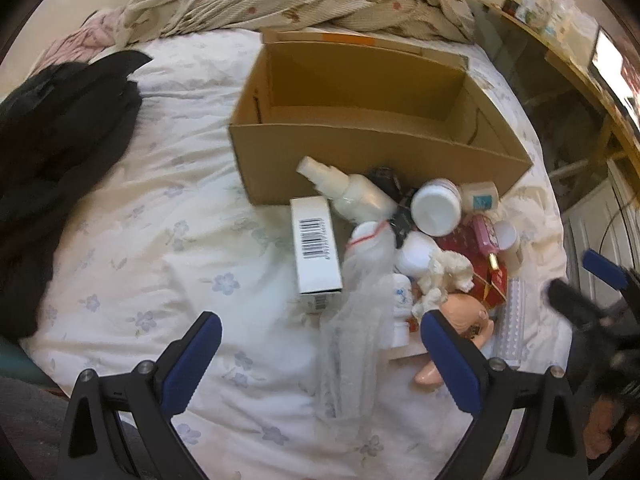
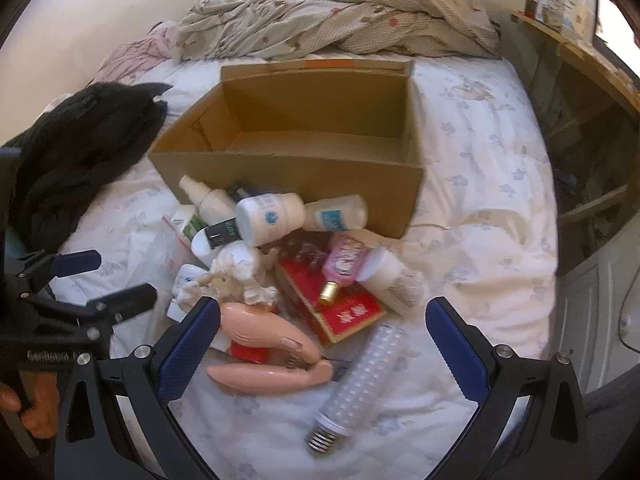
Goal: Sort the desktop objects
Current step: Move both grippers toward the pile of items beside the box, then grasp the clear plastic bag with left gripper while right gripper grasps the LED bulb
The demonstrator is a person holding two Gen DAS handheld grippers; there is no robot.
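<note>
The left gripper [image 1: 322, 344] is held wide apart above the bed [image 1: 160, 240], nothing being gripped; between its blue pads a crumpled clear plastic bag [image 1: 356, 304] is seen, though contact cannot be judged; its right finger lies in front of a pink doll-like toy [image 1: 468, 316]. The right gripper [image 2: 322, 326] is likewise spread wide and empty; a pink folding razor-like object [image 2: 272, 352] and a white corn-style LED bulb [image 2: 360, 376] are framed between its fingers, neither being clamped. In the left wrist view the right gripper is seen at the right edge, blurred; in the right wrist view the left gripper is seen at the left edge, with a hand [image 2: 36, 412] partly shown beneath it. An open cardboard box [image 1: 360, 148] is set on the bed, its inside bare; a heap is piled just in front of it: a white spray bottle [image 1: 344, 188], a white barcoded carton [image 1: 316, 252], white jars [image 2: 272, 216], a pink bottle [image 2: 344, 264], red packets [image 2: 344, 312]. Dark clothing [image 1: 60, 160] lies to the left.
</note>
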